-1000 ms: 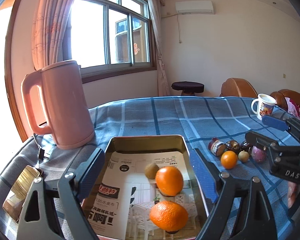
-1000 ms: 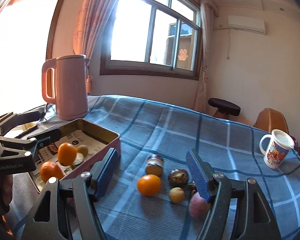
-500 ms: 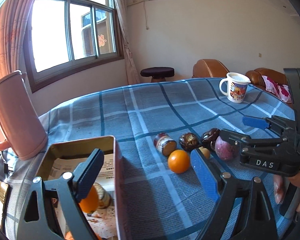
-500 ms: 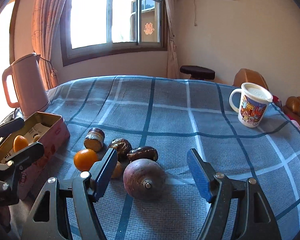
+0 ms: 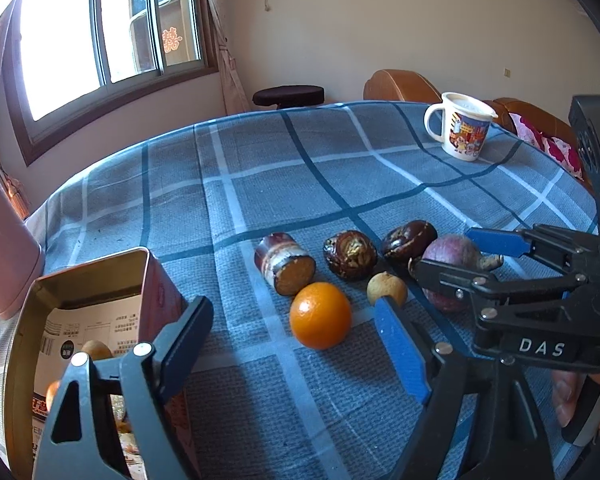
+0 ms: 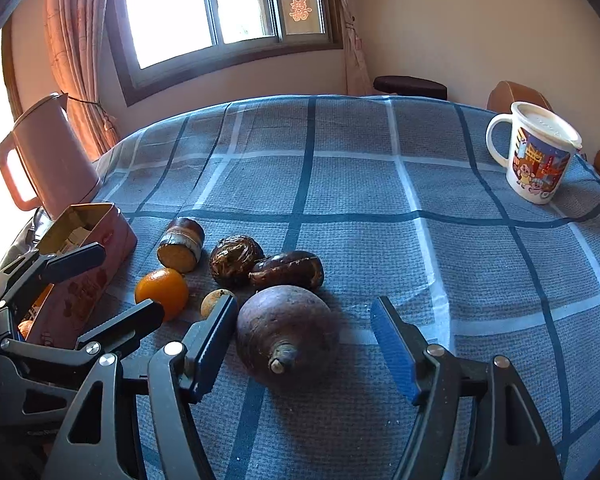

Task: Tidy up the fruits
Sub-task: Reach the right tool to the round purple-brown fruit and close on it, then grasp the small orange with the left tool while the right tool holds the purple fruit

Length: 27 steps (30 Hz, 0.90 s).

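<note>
Fruits (image 5: 320,315) beside right gripper (image 5: 448,258) marked "DAS".

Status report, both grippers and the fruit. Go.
Left gripper closing around the orange, no contact yet. Right gripper closing around the purple fruit, not touching. Small yellow fruit crowds both. Tin open.

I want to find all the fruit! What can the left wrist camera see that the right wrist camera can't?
Only the left wrist view looks down into the open metal tin and shows a small brown round fruit inside, plus a pink flowered cushion. Only the right wrist view shows the handle of the tall pink kettle. Both show the round orange, the big purple round fruit, the cartoon-printed white mug and the blue checked tablecloth.
</note>
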{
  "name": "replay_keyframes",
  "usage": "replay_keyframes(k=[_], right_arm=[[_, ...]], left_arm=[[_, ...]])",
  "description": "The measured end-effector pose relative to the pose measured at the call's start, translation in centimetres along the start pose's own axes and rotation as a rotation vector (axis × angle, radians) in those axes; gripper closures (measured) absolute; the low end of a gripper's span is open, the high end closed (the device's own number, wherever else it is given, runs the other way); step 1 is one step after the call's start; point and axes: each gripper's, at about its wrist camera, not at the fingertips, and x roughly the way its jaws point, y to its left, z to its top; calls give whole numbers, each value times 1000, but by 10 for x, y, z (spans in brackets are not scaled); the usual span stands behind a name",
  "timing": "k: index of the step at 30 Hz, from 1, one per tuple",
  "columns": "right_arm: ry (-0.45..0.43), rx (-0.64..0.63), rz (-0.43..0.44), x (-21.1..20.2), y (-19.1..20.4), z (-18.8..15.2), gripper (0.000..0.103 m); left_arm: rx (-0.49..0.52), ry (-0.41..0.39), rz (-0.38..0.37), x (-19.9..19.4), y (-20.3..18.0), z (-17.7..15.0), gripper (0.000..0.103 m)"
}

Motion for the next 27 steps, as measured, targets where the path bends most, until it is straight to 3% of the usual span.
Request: replay_keyframes(k=[3,5,6,10,16,18,27], right_arm=[[14,18,33,2,-4,0,34],[8,7,51,0,-1,-1,42],[4,-2,65,-2,1,-2,50],[0,-17,56,-4,5,-3,51],[-11,-5,67,-6,2,-3,51],[-31,-6,68,-9,2,-2,51],[-90,-34,52,-20,7,-2,51]], left_arm=[[-14,24,-13,6,2,1,20],[-8,30,-15,6,1,0,21],[-5,25,-20,5,1,0,21],[-11,36,-27,7,2,0,23],[24,76,-51,15,-6,0,45],[30,85,-69,17,-8,-1,65],[28,27,-101,5,-7,-1,66]])
